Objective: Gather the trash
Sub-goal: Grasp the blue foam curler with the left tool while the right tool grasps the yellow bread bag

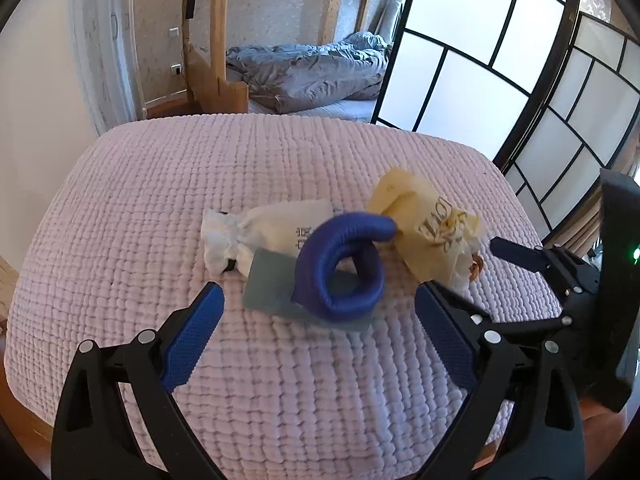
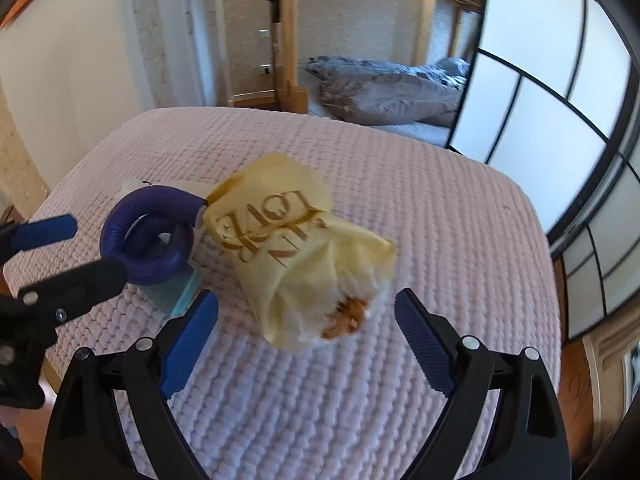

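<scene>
A crumpled yellow paper wrapper [image 2: 296,248] with gold lettering and food scraps lies on the pink quilted bed [image 2: 440,220]. It also shows in the left wrist view [image 1: 428,224]. A blue curled padded band [image 1: 340,264] rests on a pale teal flat box [image 1: 280,292]; the band also shows in the right wrist view [image 2: 148,236]. A crumpled white wrapper [image 1: 264,232] lies behind them. My left gripper [image 1: 316,332] is open just short of the band. My right gripper [image 2: 306,336] is open around the near end of the yellow wrapper.
A bunk bed with wooden posts [image 1: 218,40] and a grey duvet [image 1: 312,72] stands behind. A black-framed panel screen [image 1: 500,72] stands at the right. The right gripper's body [image 1: 560,280] shows at the right of the left wrist view.
</scene>
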### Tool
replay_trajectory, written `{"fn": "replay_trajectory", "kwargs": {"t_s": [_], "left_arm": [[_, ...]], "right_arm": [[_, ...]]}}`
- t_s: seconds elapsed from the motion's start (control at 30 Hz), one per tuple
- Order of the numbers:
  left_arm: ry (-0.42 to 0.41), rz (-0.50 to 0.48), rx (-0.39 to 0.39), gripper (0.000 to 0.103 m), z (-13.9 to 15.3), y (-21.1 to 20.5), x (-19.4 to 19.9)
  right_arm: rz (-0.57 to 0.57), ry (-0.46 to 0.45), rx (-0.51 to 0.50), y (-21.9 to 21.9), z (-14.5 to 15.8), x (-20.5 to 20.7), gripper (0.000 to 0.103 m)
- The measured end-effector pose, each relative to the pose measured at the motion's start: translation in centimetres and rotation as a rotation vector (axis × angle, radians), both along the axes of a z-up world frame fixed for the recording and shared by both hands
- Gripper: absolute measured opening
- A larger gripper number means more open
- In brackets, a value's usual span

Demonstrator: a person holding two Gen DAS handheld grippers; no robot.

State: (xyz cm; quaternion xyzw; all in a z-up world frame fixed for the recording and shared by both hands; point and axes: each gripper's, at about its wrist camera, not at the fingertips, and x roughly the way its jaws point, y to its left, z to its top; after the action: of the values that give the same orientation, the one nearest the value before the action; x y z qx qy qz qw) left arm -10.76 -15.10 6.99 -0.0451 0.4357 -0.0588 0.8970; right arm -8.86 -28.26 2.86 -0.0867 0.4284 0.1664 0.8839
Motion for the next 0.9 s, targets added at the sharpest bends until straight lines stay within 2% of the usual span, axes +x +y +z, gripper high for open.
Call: {"fn": "replay_trajectory", "kwargs": {"t_s": [0.13, 0.23, 0.3, 0.47, 0.6, 0.63, 0.67, 0.73, 0.77, 0.9], "left_arm": [[0.013, -0.005, -0.013, 0.086, -0.2, -0.5, 1.0], [0.025, -0.021, -0.015, 0.075, -0.5, -1.0, 1.7], [0.030, -0.030, -0.006, 0.072, -0.8, -1.4, 2.0], [0.057, -0.052, -0.003, 0.054, -1.9, -2.1, 2.6], [0.052, -0.043, -0.027, 0.051, -2.0, -1.7, 2.1], [0.051, -0.039, -0.035, 0.042, -2.0, -1.5, 2.0], [0.054, -0.035, -0.042, 0.032, -2.1, -1.3, 1.9], [0.063, -0.032, -0.066, 0.031, -2.2, -0.8, 1.8], [0.063, -0.028, -0.083, 0.030, -2.2, -0.5, 1.7], [0.058, -0.031, -0.113, 0.027, -2.0, -0.4, 1.3]], "right_arm": [[0.037, -0.032, -0.038, 0.8, -0.3, 0.8, 0.089], [0.051, -0.059, -0.056, 1.0, -0.2, 1.6, 0.094], [0.056, -0.074, -0.071, 1.1, -0.3, 1.9, 0.094], [0.071, -0.100, -0.125, 1.5, -0.6, 2.4, 0.096], [0.078, -0.115, -0.176, 2.2, -1.1, 2.6, 0.095], [0.080, -0.123, -0.191, 2.4, -1.2, 2.5, 0.095], [0.077, -0.126, -0.199, 2.5, -1.3, 2.5, 0.090], [0.066, -0.100, -0.197, 2.5, -1.5, 2.7, 0.073], [0.056, -0.095, -0.195, 2.4, -1.4, 2.8, 0.069], [0.039, -0.089, -0.159, 1.8, -0.8, 2.4, 0.065]]}}
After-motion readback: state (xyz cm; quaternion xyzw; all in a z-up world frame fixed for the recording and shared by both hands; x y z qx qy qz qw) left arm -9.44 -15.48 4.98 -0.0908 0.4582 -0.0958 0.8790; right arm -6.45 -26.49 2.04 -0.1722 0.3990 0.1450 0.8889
